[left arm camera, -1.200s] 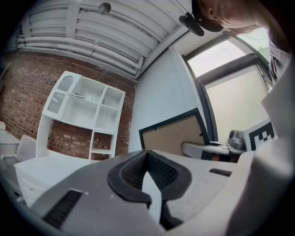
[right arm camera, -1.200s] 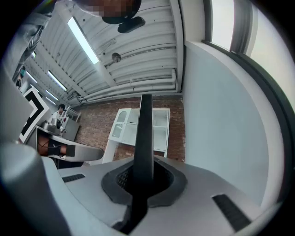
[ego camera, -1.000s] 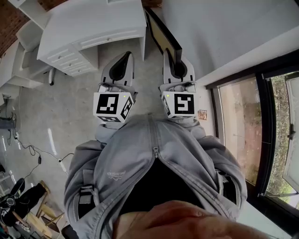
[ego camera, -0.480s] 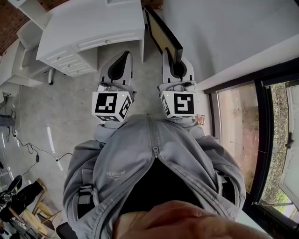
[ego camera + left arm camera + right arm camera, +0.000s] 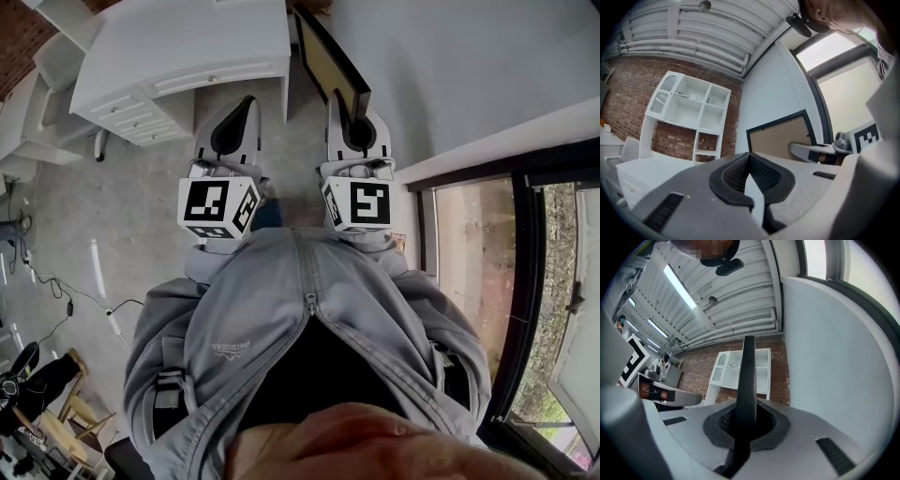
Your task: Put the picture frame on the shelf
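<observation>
Picture frame (image 5: 330, 67) stands on edge in the right tongs (image 5: 746, 422), pinched by its thin black rim and jutting out ahead of them. The left tongs (image 5: 234, 131) are just beside, closed on nothing. It looks light and stiff, though probably fragile and apt to swing from a one-edge grip, so I'd keep it upright toward the white shelf (image 5: 691, 112) well ahead.

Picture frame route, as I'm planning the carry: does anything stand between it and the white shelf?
Nothing visible does. The right tool holds the picture frame, and the white shelf stands ahead against the brick wall. The white desk sits off to the left, seemingly clear of the way.
</observation>
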### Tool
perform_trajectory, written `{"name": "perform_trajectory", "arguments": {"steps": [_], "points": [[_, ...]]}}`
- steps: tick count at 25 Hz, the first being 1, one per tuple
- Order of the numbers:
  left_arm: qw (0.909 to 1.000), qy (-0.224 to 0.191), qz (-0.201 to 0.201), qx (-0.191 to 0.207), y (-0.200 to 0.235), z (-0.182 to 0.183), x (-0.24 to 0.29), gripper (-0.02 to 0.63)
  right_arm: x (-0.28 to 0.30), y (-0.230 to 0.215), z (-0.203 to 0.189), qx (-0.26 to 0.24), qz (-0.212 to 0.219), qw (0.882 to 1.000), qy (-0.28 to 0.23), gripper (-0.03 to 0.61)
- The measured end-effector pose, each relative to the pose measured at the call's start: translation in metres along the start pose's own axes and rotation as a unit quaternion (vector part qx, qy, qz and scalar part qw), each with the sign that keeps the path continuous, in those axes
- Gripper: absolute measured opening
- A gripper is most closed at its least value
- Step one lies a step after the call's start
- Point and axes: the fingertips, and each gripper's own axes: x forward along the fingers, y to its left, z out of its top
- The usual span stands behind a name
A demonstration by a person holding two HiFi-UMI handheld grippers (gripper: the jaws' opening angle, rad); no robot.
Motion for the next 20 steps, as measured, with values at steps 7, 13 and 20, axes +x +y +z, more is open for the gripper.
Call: {"name": "perform_trajectory", "arguments": {"steps": [7,13,20], "points": [[1.0000,-0.001,-0.002,-0.002,0.029,-0.005,0.024,0.008,0.031,0.001,-0.010,-0.005,-0.005,1.000,0.001,0.032],[1.0000,0.004,-0.005,-0.006,0.059,-0.014,0.057,0.006,0.073,-0.002,-0.027,-0.006,-0.007,1.000,0.008,0.032],[0.9999,0.008,-0.009,-0.008,0.102,-0.015,0.104,0.008,0.134,-0.007,-0.044,-0.009,-0.010,1.000,0.018,0.032]]}}
